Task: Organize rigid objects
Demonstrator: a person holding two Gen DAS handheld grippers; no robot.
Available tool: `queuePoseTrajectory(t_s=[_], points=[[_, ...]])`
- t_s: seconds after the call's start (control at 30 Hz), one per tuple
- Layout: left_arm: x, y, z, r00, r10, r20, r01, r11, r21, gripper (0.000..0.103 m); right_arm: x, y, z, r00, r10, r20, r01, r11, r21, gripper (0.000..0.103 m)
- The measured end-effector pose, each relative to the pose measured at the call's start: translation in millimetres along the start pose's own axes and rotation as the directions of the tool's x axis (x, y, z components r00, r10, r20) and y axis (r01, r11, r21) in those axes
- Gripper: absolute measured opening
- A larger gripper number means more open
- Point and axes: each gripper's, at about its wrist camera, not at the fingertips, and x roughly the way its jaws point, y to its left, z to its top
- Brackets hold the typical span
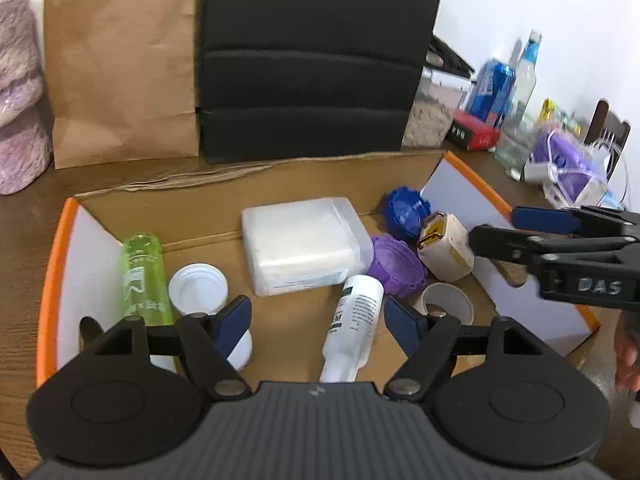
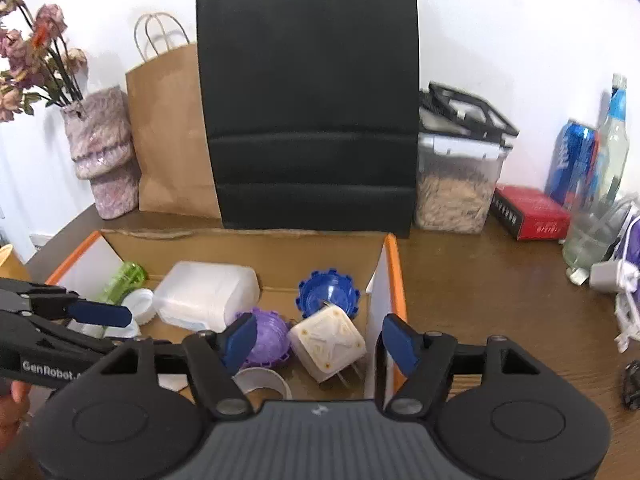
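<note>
Brown table (image 2: 480, 280), paper bags at the far wall, orange-rimmed cardboard box (image 1: 280, 204) near.
Left gripper (image 1: 318, 320) wide, empty, over a white bottle (image 1: 352, 320); right gripper (image 2: 320, 340) wide, empty, over the beige plug adapter (image 2: 326, 342) beside purple (image 2: 268, 336) and blue (image 2: 328, 292) caps.

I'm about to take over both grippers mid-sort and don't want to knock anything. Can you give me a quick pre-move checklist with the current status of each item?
1. Left gripper open and empty: ok.
2. Right gripper open and empty: ok.
3. White bottle lying between the left fingers, ready to grasp: ok.
4. Cream plug adapter between the right fingers: ok.
5. Right fingers clear of the cardboard box wall: not ok; one finger sits outside the orange rim.
6. Purple lid clear of the adapter: cannot tell.
</note>
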Motion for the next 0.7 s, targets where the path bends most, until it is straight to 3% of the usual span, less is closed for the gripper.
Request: queuePoseTrajectory(t_s=[0.3, 0.43, 0.57, 0.7], points=[[-85.1, -1.0, 1.6, 0.988, 0.097, 0.119, -0.096, 0.995, -0.018, 0.078, -75.2, 10.2, 24.6, 0.997, -0.001, 0.071, 0.001, 1.000, 0.004, 0.077], [-144.5, -11.5, -3.6, 0.966, 0.162, 0.204, -0.157, 0.987, -0.042, 0.080, -122.4, 33.0, 26.6, 0.995, 0.004, 0.101, 0.000, 0.999, -0.038, 0.084], [-203.4, -30.9, -28.0, 0.919, 0.217, 0.329, -0.207, 0.976, -0.065, 0.083, -173.2, 56.9, 14.7, 0.987, 0.016, 0.158, -0.005, 0.998, -0.070, 0.086], [-249.8, -51.0, -75.8, 0.841, 0.293, 0.455, -0.273, 0.956, -0.110, 0.095, -212.3, 74.5, -23.4, 0.967, 0.042, 0.253, -0.009, 0.992, -0.129, 0.097]])
